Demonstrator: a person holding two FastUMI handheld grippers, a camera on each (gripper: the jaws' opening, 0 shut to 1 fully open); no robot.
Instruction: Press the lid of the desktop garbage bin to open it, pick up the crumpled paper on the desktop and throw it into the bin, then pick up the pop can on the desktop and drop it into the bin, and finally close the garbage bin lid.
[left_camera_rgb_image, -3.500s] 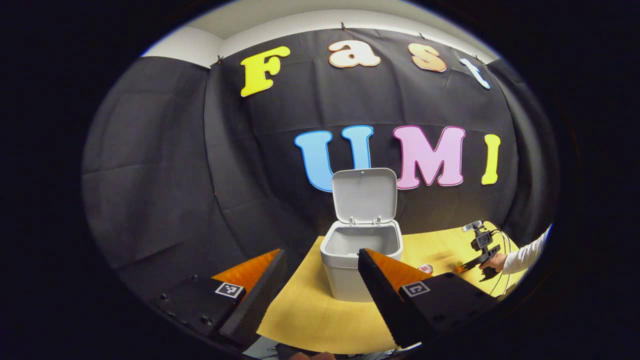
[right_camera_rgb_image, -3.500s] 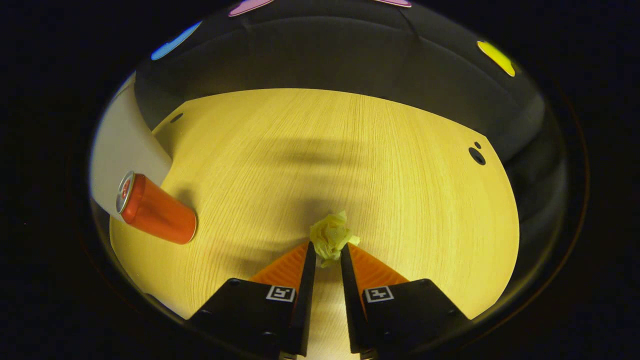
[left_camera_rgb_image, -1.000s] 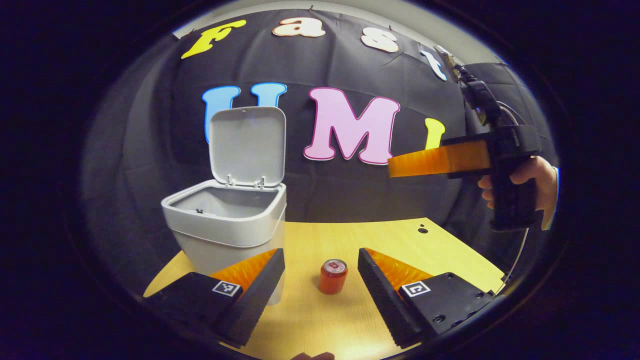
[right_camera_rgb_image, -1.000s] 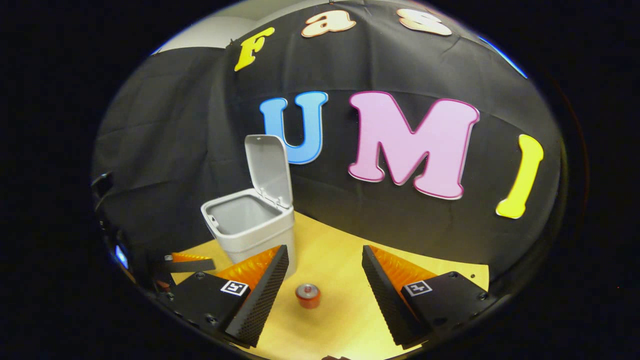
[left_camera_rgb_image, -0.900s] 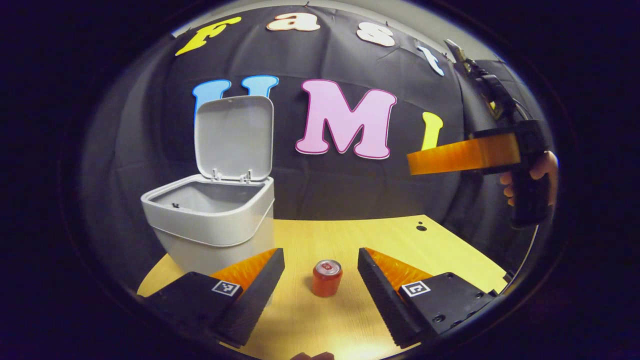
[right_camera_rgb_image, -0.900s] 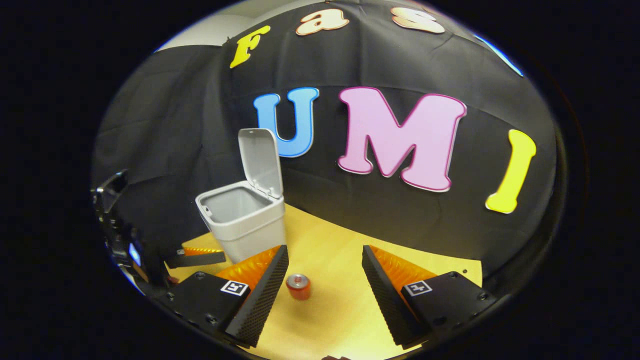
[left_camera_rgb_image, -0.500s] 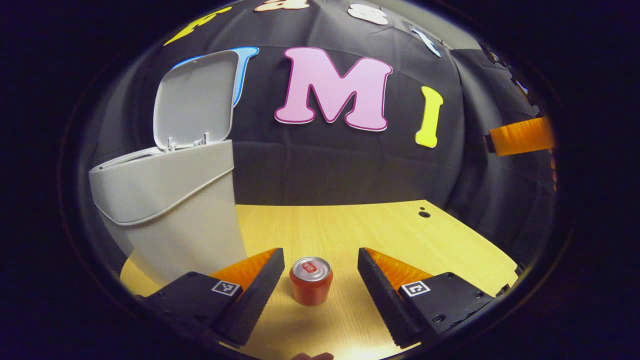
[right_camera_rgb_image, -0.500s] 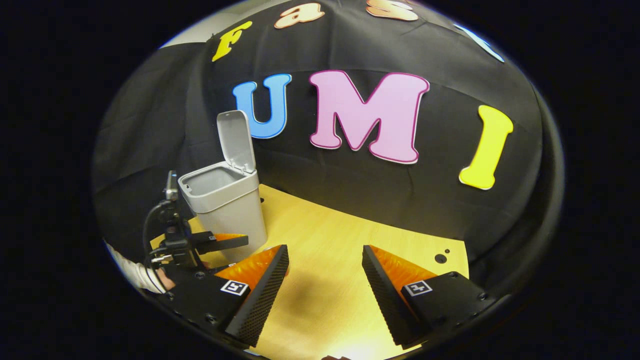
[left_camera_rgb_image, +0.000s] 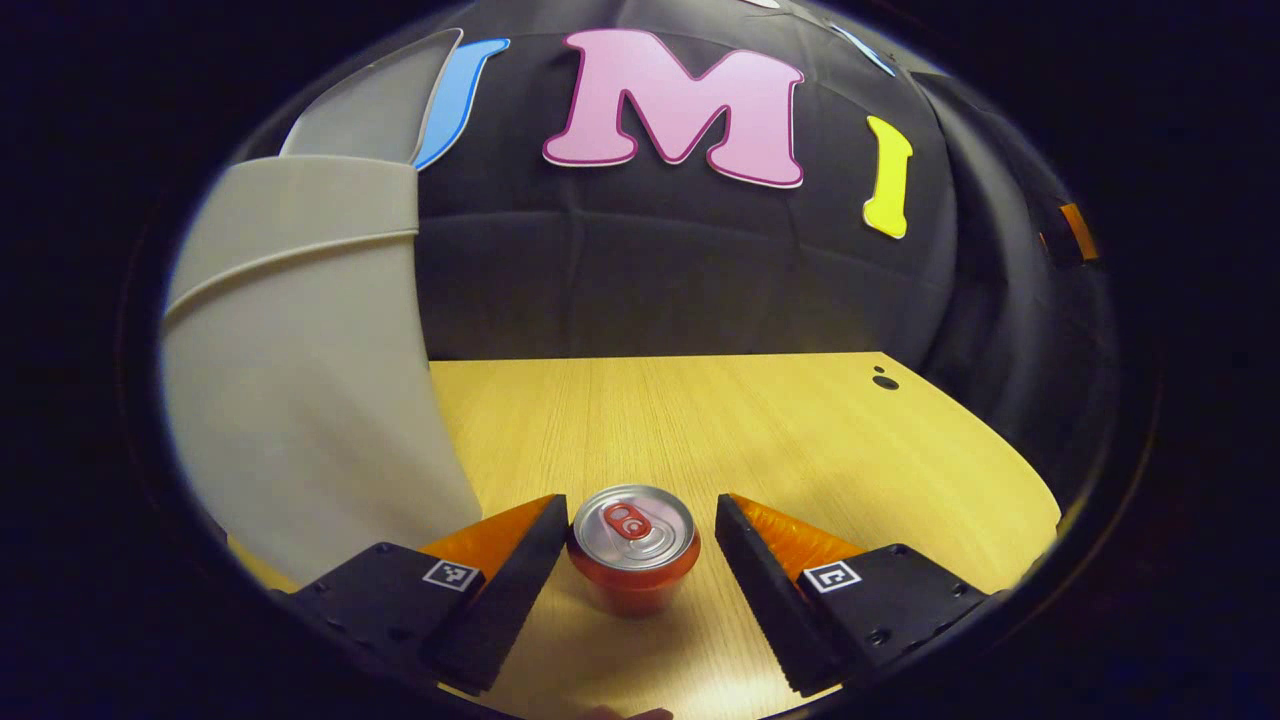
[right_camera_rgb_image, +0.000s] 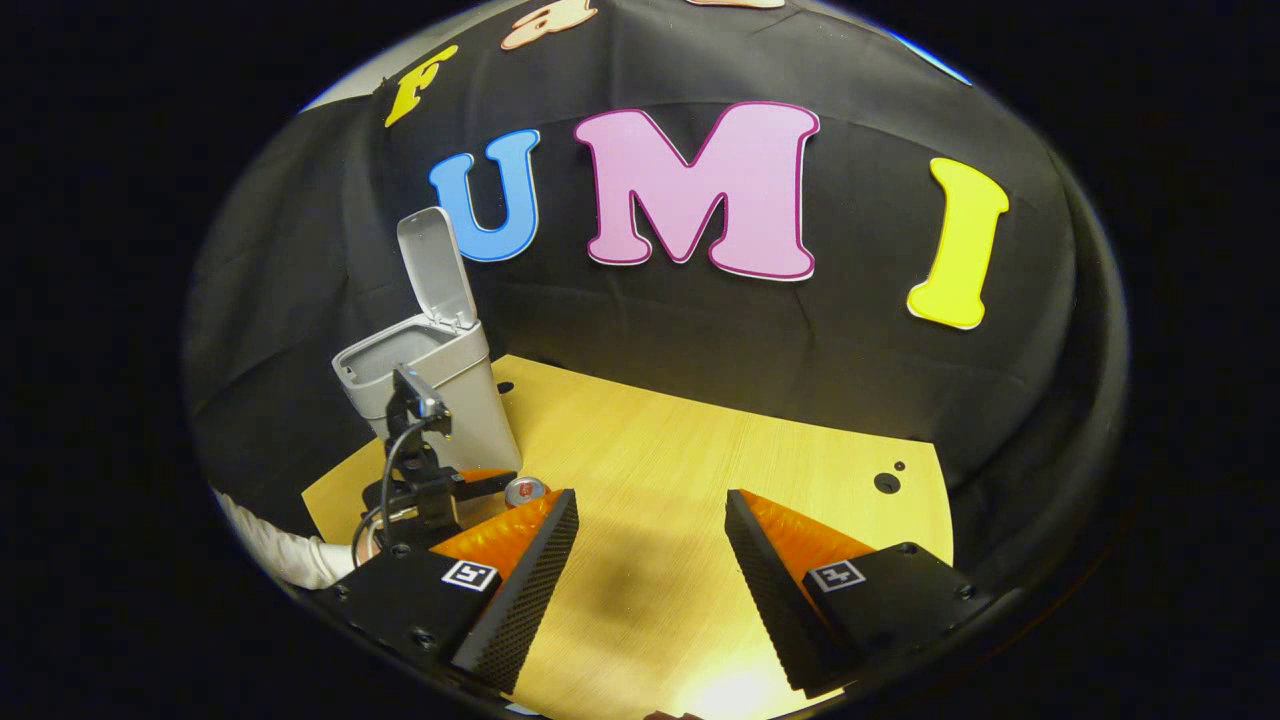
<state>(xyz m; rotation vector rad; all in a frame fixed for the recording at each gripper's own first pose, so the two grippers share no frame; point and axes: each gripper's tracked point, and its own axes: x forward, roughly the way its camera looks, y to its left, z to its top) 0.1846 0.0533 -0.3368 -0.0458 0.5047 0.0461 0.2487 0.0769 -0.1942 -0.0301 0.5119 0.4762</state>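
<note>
Pop can, red aluminium with a silver top (left_camera_rgb_image: 634, 548), stands upright on the wooden counter (left_camera_rgb_image: 760, 420) between the left hand-held gripper's (left_camera_rgb_image: 634, 545) spread fingers; closing comes next. Right hand-held gripper (right_camera_rgb_image: 650, 545) hangs open, empty.

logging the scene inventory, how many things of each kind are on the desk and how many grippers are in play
garbage bin, lid up: 1
pop can, upright between the open fingers of the left gripper: 1
grippers, the left gripper plus the right gripper, open over bare table: 2
total: 4
</note>
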